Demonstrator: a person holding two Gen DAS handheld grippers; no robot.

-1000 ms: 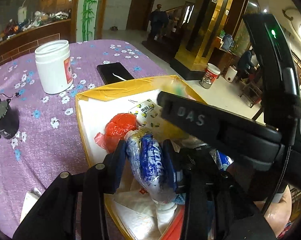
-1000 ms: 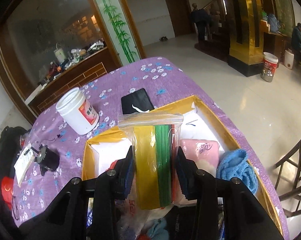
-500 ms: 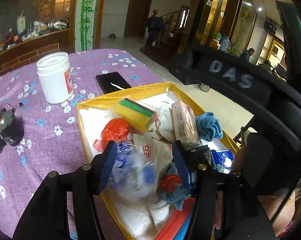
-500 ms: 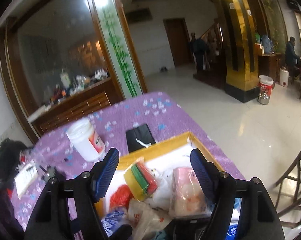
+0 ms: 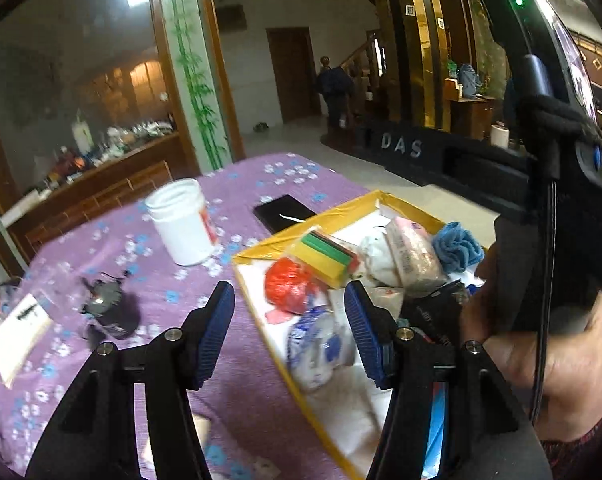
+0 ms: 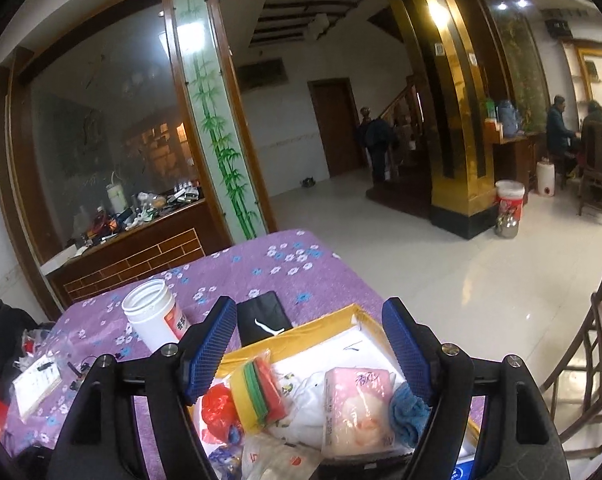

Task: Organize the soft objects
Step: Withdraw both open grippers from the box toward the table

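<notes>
A yellow-rimmed box on the purple table holds soft things: a blue-and-white bag, a red bag, a bag of yellow, green and red sponges, a pink tissue pack and a blue cloth. My left gripper is open and empty above the box's left rim. My right gripper is open and empty, raised above the box.
A white jar and a black phone lie beyond the box. A small black device and a white card sit at the left. A wooden chair stands right of the table.
The left gripper let go of the blue-and-white bag, the right let go of the sponge bag. Both bags now lie in the box. Both grippers opened and lifted back.
</notes>
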